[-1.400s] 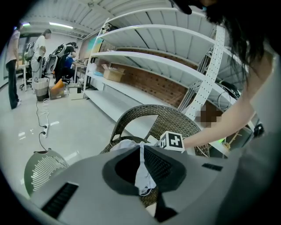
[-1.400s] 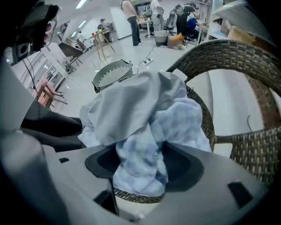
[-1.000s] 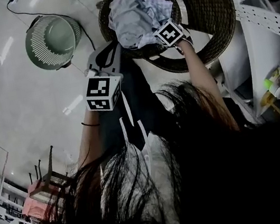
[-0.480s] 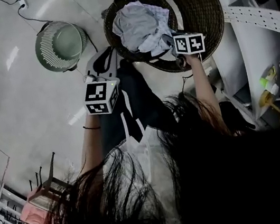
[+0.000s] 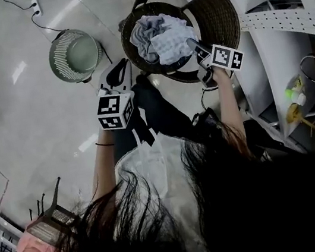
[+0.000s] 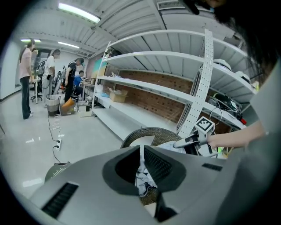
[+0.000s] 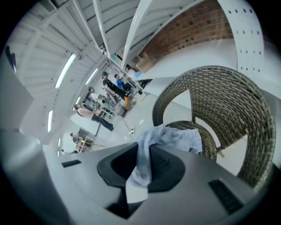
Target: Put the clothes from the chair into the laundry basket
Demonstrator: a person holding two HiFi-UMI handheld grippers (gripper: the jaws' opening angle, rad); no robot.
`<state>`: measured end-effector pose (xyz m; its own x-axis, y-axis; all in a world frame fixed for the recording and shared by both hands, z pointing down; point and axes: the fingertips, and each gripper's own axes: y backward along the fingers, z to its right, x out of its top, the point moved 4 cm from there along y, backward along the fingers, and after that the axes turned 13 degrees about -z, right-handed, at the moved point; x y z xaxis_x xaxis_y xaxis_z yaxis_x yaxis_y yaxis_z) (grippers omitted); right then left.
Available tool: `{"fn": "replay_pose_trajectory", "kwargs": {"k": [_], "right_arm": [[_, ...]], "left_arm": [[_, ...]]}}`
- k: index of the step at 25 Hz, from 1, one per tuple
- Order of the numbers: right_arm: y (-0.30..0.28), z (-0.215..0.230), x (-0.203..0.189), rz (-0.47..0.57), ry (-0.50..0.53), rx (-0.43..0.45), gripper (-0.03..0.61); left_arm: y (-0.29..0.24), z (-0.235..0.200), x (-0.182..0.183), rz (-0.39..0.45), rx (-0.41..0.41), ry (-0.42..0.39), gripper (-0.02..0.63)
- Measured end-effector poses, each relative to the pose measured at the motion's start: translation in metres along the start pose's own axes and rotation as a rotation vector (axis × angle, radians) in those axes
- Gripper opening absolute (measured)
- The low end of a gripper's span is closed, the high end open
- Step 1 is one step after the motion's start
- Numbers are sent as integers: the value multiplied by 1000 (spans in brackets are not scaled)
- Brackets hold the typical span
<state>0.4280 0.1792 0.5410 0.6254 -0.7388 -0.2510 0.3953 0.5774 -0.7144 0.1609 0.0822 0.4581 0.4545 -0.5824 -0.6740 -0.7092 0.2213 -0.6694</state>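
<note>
The pale floor (image 5: 19,128) is taking up the whole left side. White shelves (image 6: 145,83) are running along the far right, in three tiers.

One wicker chair (image 5: 218,6) is standing at the far right, just in front of the shelves. One round green basket (image 5: 60,61) is sitting on the floor to its left, well apart from it, with nothing showing inside.

One heap of pale clothes (image 5: 160,37) is lying on the chair seat. How many pieces are making it up cannot be told.

Two hand-held grippers are showing, each carrying one marker cube. The left hand-held gripper (image 5: 125,64) is hovering between basket and chair, close to the near left edge of the seat. Its jaws are sitting pressed almost together, with only a thin slit between them and nothing in it.

The right hand-held gripper (image 5: 191,44) is reaching in from the right of the seat and pinching a fold at the heap's right edge. Its jaws have just been closing, and the fabric is running between them and hanging over the pads, while the rest is lying on the seat.

Four people (image 6: 25,79) are gathering at the far left of the room. One power strip (image 5: 34,3) is lying on the floor beyond the basket.
</note>
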Motion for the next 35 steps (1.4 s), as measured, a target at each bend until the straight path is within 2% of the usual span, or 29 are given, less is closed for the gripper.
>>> {"fn": "replay_pose_trajectory", "kwargs": {"k": [4, 9, 21, 27, 31, 35], "right_arm": [[30, -22, 5, 85, -36, 36, 66], [65, -51, 16, 153, -19, 59, 66], [133, -130, 62, 324, 129, 125, 63], [151, -171, 83, 327, 247, 178, 63], [142, -200, 90, 295, 331, 205, 63], [126, -221, 92, 258, 368, 242, 63]], "left_arm": [[15, 1, 15, 32, 13, -29, 40], [36, 0, 35, 86, 38, -33, 40], [83, -6, 55, 203, 127, 9, 40], [100, -13, 54, 248, 185, 43, 40], [111, -17, 51, 269, 221, 79, 40], [123, -21, 49, 287, 261, 98, 40]]}}
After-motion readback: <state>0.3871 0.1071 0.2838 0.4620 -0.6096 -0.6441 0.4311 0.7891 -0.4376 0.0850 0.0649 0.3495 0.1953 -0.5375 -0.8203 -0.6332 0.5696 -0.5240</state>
